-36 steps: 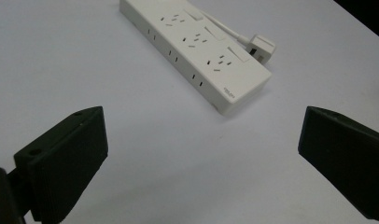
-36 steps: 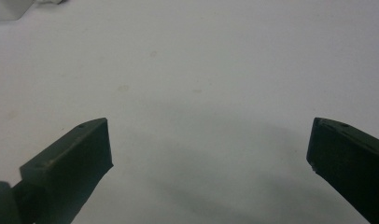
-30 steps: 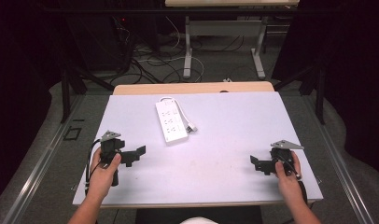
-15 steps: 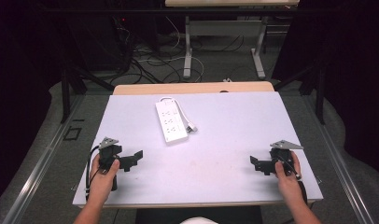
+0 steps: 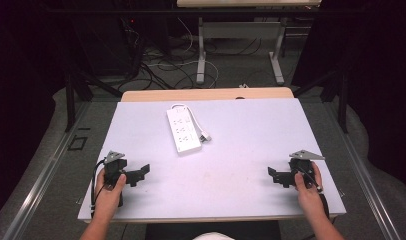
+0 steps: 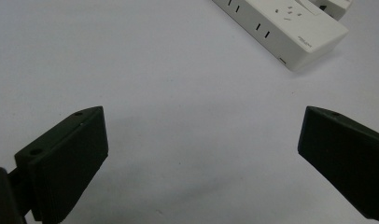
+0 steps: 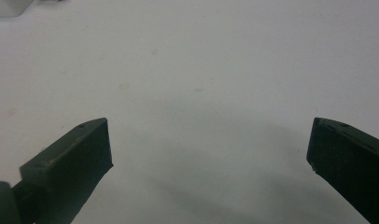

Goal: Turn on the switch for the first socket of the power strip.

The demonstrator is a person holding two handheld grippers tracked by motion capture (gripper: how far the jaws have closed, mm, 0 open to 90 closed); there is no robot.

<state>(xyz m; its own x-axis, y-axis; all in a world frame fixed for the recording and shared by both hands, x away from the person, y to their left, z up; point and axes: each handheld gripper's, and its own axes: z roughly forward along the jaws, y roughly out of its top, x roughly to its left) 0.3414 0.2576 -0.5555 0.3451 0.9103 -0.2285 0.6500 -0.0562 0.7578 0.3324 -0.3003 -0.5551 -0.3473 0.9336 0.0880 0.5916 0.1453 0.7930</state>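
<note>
High view: a white counter carrying one white power strip, lying flat toward the far left of centre, long axis running away from the person, its white cord and plug just beside its right edge. Left hand-held gripper near the front left corner, gripped by the left hand, jaws pointing toward the middle of the counter, a black cable looping off its rear. Right hand-held gripper near the front right corner, held by the right hand, jaws pointing inward, grey three-cornered plate on top. Both well apart from the power strip. Floor behind the counter: tangled cables and metal desk legs. Left gripper view: left hand-held gripper with jaws spread wide, nothing between them, bare counter beneath; the power strip at upper right, sockets facing up. Right gripper view: right hand-held gripper with jaws spread wide and empty above the counter, which bears a few faint marks.
</note>
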